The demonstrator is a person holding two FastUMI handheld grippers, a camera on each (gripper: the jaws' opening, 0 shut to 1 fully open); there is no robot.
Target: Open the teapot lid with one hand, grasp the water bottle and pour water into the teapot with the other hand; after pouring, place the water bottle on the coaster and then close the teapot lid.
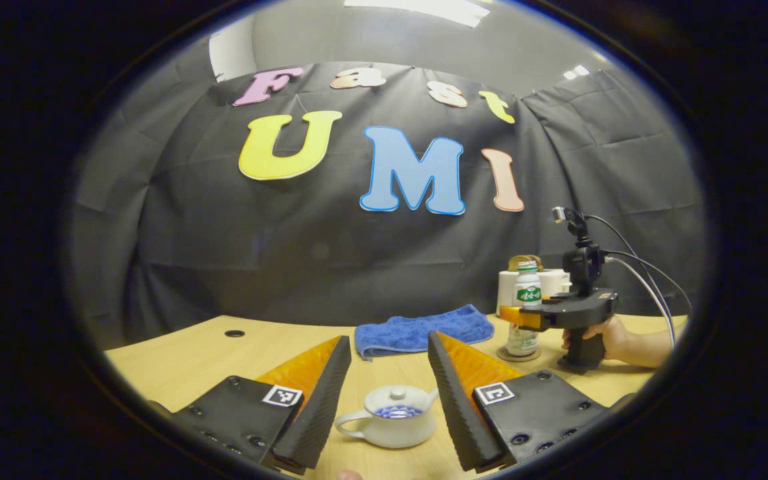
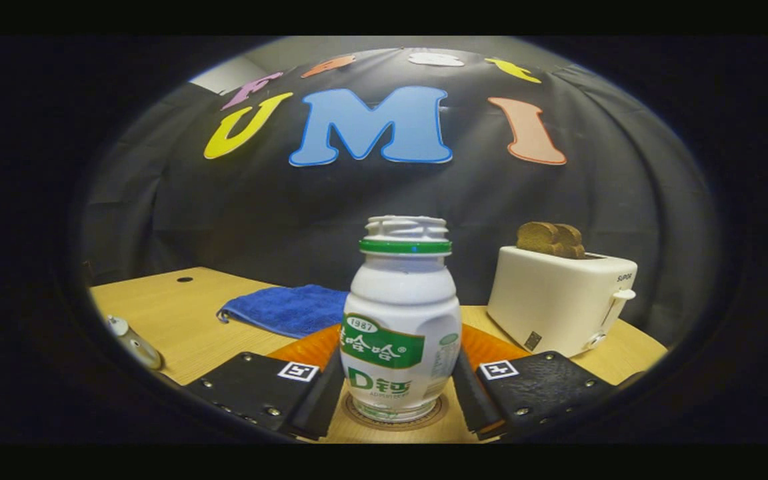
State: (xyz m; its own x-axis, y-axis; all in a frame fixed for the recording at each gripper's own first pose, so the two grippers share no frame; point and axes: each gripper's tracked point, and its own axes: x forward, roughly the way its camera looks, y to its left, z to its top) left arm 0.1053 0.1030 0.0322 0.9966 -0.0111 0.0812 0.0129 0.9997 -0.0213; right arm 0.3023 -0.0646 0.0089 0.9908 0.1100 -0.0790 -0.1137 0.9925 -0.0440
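Bottle step looks about done: white plastic water bottle with green label [image 2: 402, 327] stands upright, long axis vertical, mouth up, on round brown coaster [image 2: 394, 419] toward the desk's [image 2: 177, 320] right edge. Right tool [image 2: 397, 393] flanks it closely; grip or release, cannot tell. Left tool [image 1: 389, 393] gapes wide around small white ceramic teapot [image 1: 392, 419], lid on, handle left. Next, judging: clear the bottle, tend the lid.

Low tabletop views facing the booth wall; shared blue towel [image 1: 424, 329] and water bottle [image 2: 401, 327], close in the right gripper view.
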